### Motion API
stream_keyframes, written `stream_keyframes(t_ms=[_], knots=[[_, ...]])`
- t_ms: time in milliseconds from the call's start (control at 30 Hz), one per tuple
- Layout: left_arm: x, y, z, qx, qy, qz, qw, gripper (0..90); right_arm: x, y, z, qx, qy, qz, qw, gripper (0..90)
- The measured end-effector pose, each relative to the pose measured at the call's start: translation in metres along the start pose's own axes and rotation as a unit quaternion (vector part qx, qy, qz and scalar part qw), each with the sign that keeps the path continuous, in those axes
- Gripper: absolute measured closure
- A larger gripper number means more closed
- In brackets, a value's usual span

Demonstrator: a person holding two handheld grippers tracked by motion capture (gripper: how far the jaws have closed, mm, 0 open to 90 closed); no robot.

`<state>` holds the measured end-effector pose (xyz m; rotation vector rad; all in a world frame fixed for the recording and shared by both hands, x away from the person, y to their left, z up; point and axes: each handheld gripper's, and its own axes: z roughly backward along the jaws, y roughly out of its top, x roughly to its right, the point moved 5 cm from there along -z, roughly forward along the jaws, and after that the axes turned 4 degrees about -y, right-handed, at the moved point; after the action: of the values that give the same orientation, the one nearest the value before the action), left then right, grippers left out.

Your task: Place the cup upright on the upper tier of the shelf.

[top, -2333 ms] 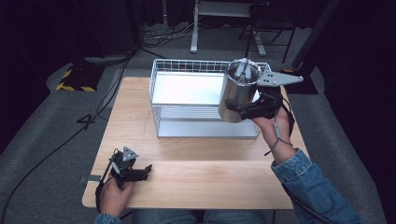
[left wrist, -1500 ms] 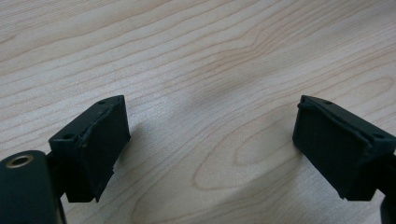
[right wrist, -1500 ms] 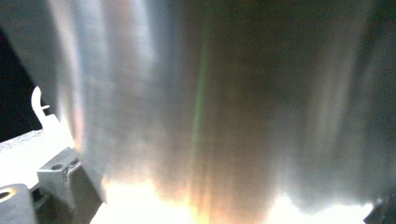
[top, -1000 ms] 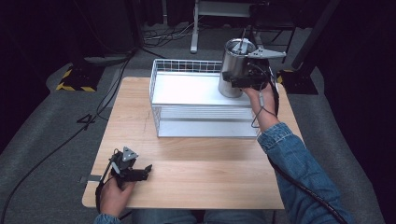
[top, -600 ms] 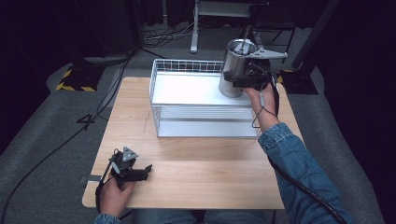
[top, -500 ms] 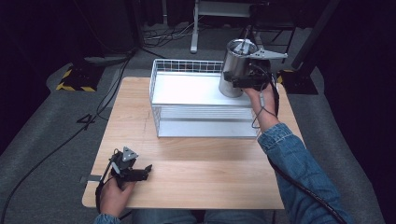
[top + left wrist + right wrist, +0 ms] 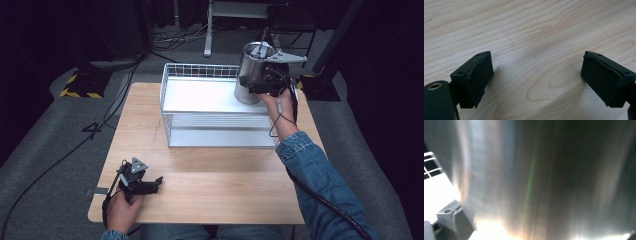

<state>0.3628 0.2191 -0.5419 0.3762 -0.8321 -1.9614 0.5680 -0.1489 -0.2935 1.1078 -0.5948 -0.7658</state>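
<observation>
A tall steel canister stands upright in the far right corner of the white wire basket. My right gripper reaches in from the right with the canister between its jaws. The jaws have just been opening. In the right gripper view the brushed steel canister is very close, and one fingertip sits just off its left side. My left gripper rests open on the wooden table near the front left corner. In the left gripper view the left gripper has only bare wood between its fingers.
The basket sits at the back middle of the wooden table, whose front half is bare wood. Cables run over the grey floor at the left, beside a yellow-and-black striped block. A desk frame stands behind.
The right hand carried the canister from above the basket's right side to its far right corner and stood it upright. The left gripper has not moved.
</observation>
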Motion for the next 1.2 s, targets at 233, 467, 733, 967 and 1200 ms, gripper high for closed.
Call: stream_keyframes(t_ms=[233, 467, 733, 967, 1200], knots=[[0.000, 0.000, 0.000, 0.000, 0.000, 0.000, 1.0000, 11.4, 0.000, 0.005, 0.004, 0.006, 0.001, -0.004, 1.0000, 0.0], [0.000, 0.000, 0.000, 0.000, 0.000, 0.000, 1.0000, 11.3, 0.000, 0.010, 0.013, 0.015, 0.008, -0.007, 0.9998, 0.0], [0.000, 0.000, 0.000, 0.000, 0.000, 0.000, 1.0000, 11.3, 0.002, 0.012, 0.030, 0.018, 0.005, -0.002, 0.9998, 0.0], [0.000, 0.000, 0.000, 0.000, 0.000, 0.000, 1.0000, 11.3, 0.004, 0.014, 0.052, 0.032, 0.019, 0.001, 0.9993, 0.0], [0.000, 0.000, 0.000, 0.000, 0.000, 0.000, 1.0000, 11.3, 0.006, 0.011, 0.078, 0.041, 0.029, 0.009, 0.9987, 0.0]])
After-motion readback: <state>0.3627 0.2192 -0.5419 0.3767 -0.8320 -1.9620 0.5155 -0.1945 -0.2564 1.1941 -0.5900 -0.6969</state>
